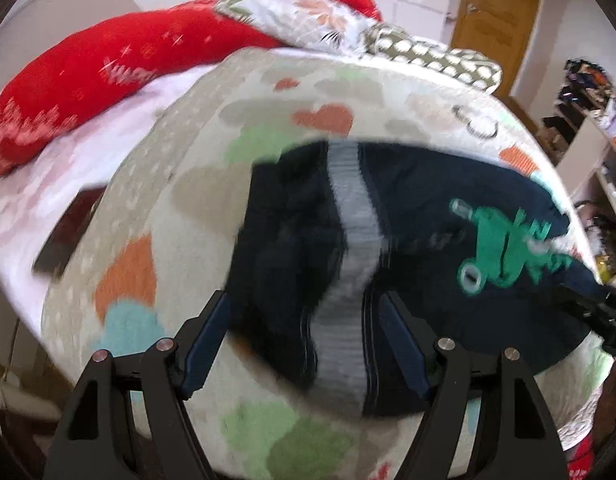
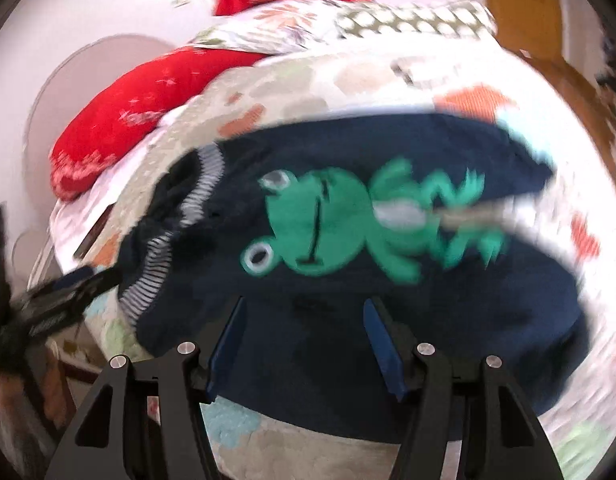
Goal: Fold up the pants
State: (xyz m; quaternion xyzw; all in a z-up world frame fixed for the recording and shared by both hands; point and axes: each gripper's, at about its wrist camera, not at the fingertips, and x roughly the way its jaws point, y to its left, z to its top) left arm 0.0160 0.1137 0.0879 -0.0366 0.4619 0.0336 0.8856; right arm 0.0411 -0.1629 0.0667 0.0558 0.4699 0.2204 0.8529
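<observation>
1. While both views are smeared by motion blur, the small navy-blue fabric pants (image 1: 408, 208) (image 2: 348, 300) with a green frog patch (image 1: 504, 248) (image 2: 348, 224) are seen lying flat on the cream bed blanket printed with coloured hearts and clouds (image 1: 188, 208) (image 2: 548, 420).
2. A grey-and-white striped ribbed waistband (image 1: 352, 240) (image 2: 176, 232) is seen at one end of the pants, on the far side from the frog patch in the left wrist view.
3. The left tool (image 1: 306, 300) is shown with its blue-padded fingers apart, one on either side of the striped waistband, just above the pants; contact with the cloth cannot be told through the blur.
4. The right tool (image 2: 304, 304) is likewise seen spread, with its fingers over the plain navy cloth just below the frog patch, and nothing is clamped between them.
5. Each tool is caught at the edge of the other view, beside the pants.
6. Beyond the pants, a red patterned pillow (image 1: 108, 76) (image 2: 140, 116) and a white floral quilt with a green dotted border (image 1: 348, 24) (image 2: 348, 20) are seen heaped at the far end of the bed.
7. A brown wooden door (image 1: 496, 20) is seen behind the quilt.
</observation>
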